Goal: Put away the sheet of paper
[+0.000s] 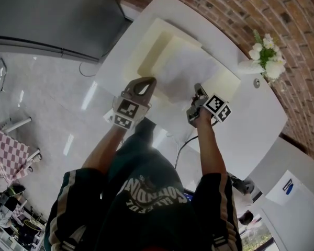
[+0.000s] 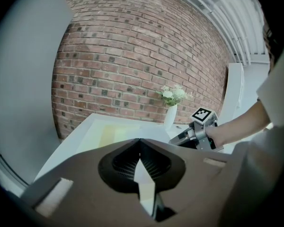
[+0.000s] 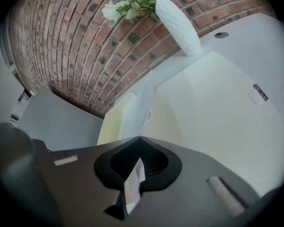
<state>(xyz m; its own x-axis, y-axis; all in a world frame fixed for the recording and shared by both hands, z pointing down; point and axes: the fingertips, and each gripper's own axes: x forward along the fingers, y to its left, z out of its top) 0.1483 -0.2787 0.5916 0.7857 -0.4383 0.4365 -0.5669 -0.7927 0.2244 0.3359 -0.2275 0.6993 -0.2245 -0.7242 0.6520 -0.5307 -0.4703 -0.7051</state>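
A white sheet of paper (image 1: 186,69) lies over an open pale yellow folder (image 1: 152,46) on the white table (image 1: 251,129). Both grippers hold the sheet's near edge. My left gripper (image 1: 150,80) is shut on its left corner, and a pale strip of paper runs between the closed jaws (image 2: 139,141). At the right corner my right gripper (image 1: 198,88) is also shut. In the right gripper view the sheet (image 3: 144,103) rises edge-on from the closed jaws (image 3: 140,138) above the folder (image 3: 203,112). The right gripper (image 2: 177,138) also shows in the left gripper view.
A white vase of flowers (image 1: 264,56) stands at the table's far right by the brick wall (image 1: 225,4). A grey cabinet (image 1: 52,20) stands left of the table. A small round hole (image 1: 257,82) sits near the vase. A cable hangs below the table's near edge.
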